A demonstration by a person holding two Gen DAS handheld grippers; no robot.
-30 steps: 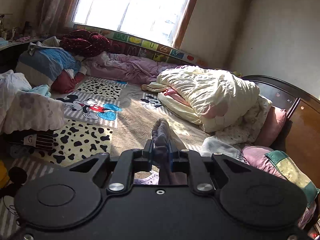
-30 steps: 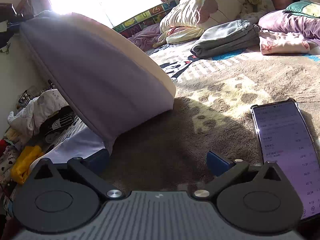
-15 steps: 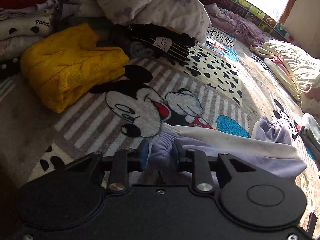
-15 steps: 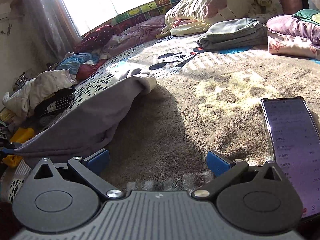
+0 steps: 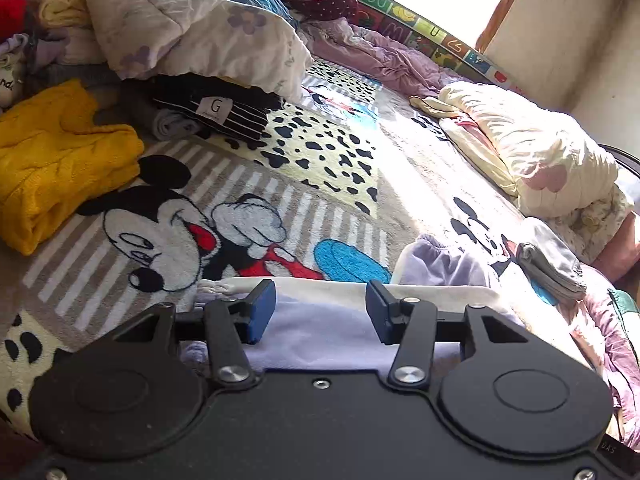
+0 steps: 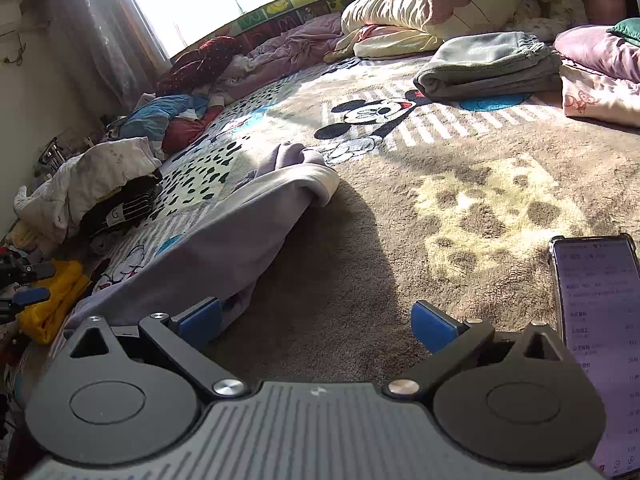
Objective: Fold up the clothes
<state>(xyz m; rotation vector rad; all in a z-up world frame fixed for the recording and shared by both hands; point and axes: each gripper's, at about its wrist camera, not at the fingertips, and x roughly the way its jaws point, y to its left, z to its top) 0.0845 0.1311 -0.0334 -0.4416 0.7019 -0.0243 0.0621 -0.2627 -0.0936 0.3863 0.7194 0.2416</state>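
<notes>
A lavender garment with a cream lining [image 5: 328,328] lies on the Mickey Mouse blanket [image 5: 224,216]. It also shows in the right wrist view [image 6: 240,232], stretched from lower left up to a bunched end near the middle. My left gripper [image 5: 320,312] is open just above the garment's near edge, holding nothing. My right gripper [image 6: 316,320] is open and empty over the brown blanket [image 6: 400,248], its left finger [image 6: 200,320] beside the garment's corner.
A yellow knit sweater [image 5: 56,160] and a pile of clothes with a black striped item [image 5: 216,112] lie at the left. A folded grey garment [image 6: 488,64] and cream bedding [image 6: 440,0] lie at the far right. A phone [image 6: 600,344] lies beside my right gripper.
My left gripper carried the garment's end down to the blanket, then opened and let it go. The garment dropped from a raised sheet to lying flat. My right gripper stayed open and still.
</notes>
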